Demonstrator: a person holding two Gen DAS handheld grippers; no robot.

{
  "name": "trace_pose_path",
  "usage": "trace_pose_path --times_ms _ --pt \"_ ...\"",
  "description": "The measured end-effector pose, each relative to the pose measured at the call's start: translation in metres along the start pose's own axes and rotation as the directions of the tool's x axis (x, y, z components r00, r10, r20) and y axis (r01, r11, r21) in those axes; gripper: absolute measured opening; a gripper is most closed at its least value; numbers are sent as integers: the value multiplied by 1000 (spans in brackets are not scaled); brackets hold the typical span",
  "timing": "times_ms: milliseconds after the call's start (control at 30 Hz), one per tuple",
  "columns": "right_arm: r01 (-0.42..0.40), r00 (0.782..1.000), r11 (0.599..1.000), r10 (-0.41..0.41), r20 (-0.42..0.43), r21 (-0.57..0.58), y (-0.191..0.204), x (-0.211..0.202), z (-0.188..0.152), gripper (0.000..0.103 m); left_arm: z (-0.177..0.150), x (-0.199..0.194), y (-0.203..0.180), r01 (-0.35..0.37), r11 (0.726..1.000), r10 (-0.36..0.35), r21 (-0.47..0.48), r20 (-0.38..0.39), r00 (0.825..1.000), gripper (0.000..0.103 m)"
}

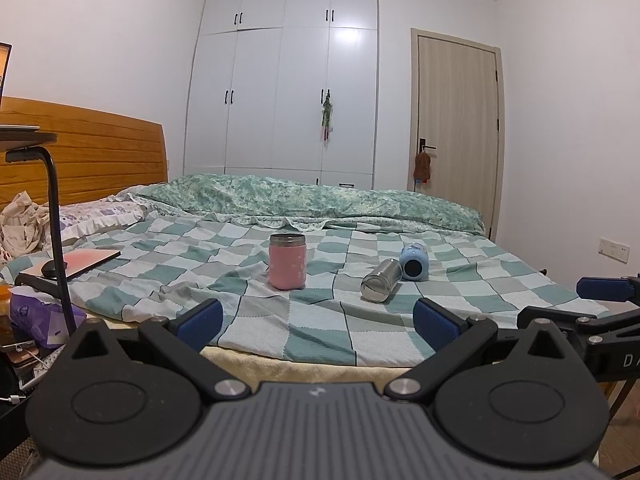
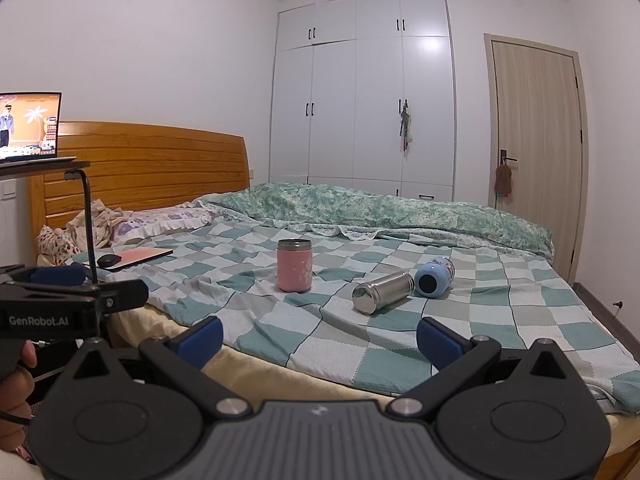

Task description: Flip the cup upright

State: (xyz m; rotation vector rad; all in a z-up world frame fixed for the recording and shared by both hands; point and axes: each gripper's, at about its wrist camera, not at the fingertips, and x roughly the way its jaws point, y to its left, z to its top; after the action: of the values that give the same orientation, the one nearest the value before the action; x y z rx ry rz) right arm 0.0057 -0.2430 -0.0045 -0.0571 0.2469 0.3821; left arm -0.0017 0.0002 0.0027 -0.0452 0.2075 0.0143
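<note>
Pink cup (image 1: 287, 261) stands upright mid-bed on the checkered blanket (image 1: 328, 320). Steel cup (image 1: 381, 280) lies on its side just right of pink cup, base twd camera; blue cup (image 1: 415, 261) also on its side, touching steel cup's far end. Left hand-held gripper (image 1: 318, 320) and right hand-held gripper (image 2: 320, 334) both spread wide, holding nothing, at near bed edge, well short of pink cup.

Left gripper (image 1: 318, 322): jaws spread wide, blue pads (image 1: 200, 322) apart, nothing between them, held level. Right gripper (image 2: 320, 338): jaws likewise wide, empty, level. Each tool shows at the other's outer flank, side by side. Holding hand (image 2: 16, 384) partly visible behind left tool.
</note>
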Motion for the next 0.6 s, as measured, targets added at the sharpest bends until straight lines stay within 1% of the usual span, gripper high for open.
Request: trace_pose_path --times_ms 433,600 --pt "3 1000 1000 -3 2 12 -2 -2 4 103 0 2 -4 -7 1000 7 5 -8 1000 103" --pt "0 1000 1000 0 -1 11 -1 2 -1 103 1 4 -4 -9 1000 9 0 -20 1000 103"
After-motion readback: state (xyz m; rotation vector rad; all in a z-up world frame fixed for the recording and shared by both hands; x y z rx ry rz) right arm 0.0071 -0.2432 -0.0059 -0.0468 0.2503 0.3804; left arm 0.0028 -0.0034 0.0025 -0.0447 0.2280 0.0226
